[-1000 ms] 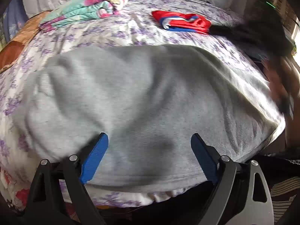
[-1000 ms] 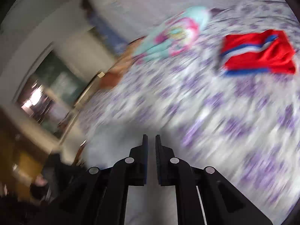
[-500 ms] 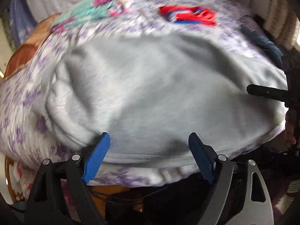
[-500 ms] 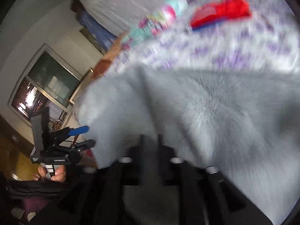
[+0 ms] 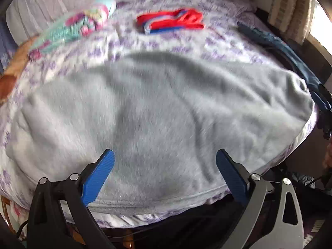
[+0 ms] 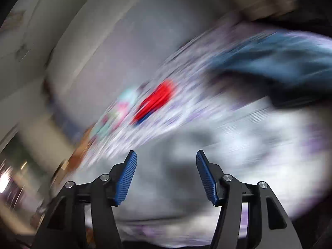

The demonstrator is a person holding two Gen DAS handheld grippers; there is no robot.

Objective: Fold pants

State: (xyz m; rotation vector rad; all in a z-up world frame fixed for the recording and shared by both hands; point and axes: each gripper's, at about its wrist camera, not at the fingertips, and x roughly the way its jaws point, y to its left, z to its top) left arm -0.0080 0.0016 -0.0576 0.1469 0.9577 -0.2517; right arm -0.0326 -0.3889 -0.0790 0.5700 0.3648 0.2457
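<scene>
Grey fleece pants [image 5: 157,108] lie spread flat on the bed, reaching to its near edge. My left gripper [image 5: 165,152] hovers over their near hem; its blue pads [image 5: 97,178] are apart and opening wider, and nothing is clamped between them. In the heavily blurred right wrist view, my right gripper [image 6: 166,153] is opening with its jaws empty, above a blurred stretch of the grey pants [image 6: 207,186].
The bed has a purple-flowered sheet [image 5: 186,39]. A folded red, white and blue garment [image 5: 172,20] lies at the far middle, also blurred as the red garment [image 6: 155,100]. A teal floral bundle [image 5: 83,25] is far left. A dark blue garment [image 5: 290,49] drapes the right edge.
My right gripper went from shut to open and swung fast across the bed toward the dark blue garment. The left gripper slid along the near hem and widened slightly.
</scene>
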